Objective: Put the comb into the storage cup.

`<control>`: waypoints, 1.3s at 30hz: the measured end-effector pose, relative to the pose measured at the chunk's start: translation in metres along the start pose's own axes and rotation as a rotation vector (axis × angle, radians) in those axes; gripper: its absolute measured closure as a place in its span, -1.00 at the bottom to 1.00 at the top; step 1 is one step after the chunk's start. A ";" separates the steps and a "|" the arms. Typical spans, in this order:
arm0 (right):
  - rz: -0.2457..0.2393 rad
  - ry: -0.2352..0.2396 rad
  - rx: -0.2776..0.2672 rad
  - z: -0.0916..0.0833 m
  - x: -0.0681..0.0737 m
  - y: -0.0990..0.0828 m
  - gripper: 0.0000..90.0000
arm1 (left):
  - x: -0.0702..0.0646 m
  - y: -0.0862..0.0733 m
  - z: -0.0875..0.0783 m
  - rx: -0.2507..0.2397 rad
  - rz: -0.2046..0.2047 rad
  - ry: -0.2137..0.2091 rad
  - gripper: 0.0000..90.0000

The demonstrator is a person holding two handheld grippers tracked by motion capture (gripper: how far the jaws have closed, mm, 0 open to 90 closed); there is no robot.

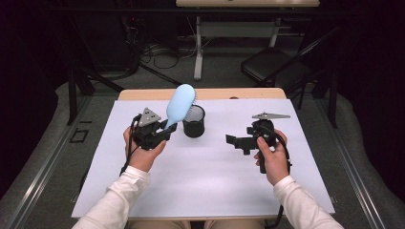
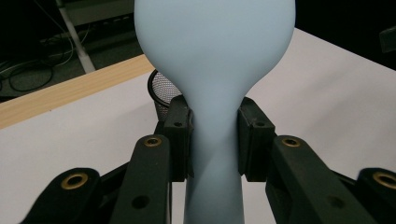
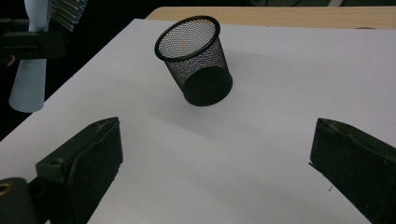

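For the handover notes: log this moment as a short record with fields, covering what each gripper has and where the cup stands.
left gripper: shut on the handle of the light blue hairbrush, fingers pressing both sides of the handle
hairbrush pose: head raised up and away from the person, above the table, beside the cup
right gripper: open, nothing between its fingers
black mesh cup: upright on the white tabletop, nothing visible inside it

No legible text, label, brand, number or sign anywhere. Checked light blue hairbrush (image 1: 180,103) and black mesh cup (image 1: 194,121) beside it. Both surfaces plain.
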State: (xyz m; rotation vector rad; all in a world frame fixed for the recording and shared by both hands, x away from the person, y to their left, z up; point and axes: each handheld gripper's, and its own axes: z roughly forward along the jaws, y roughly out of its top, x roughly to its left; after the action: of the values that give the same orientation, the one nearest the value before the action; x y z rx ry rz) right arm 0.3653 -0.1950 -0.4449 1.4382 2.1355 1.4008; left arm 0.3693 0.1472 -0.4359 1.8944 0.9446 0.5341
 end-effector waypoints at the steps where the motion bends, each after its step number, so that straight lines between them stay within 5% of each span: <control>1: -0.004 0.000 0.000 0.001 0.000 0.001 -0.96 | 0.000 0.000 0.000 0.000 0.000 0.000 0.55; 39: -0.014 0.029 0.045 0.024 0.020 0.041 -0.92 | -0.002 0.000 0.006 -0.006 0.000 -0.003 0.55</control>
State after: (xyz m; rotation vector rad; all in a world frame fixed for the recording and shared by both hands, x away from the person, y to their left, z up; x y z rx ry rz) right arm 0.3948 -0.1617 -0.4182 1.4239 2.2048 1.3855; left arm 0.3723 0.1422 -0.4388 1.8894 0.9403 0.5328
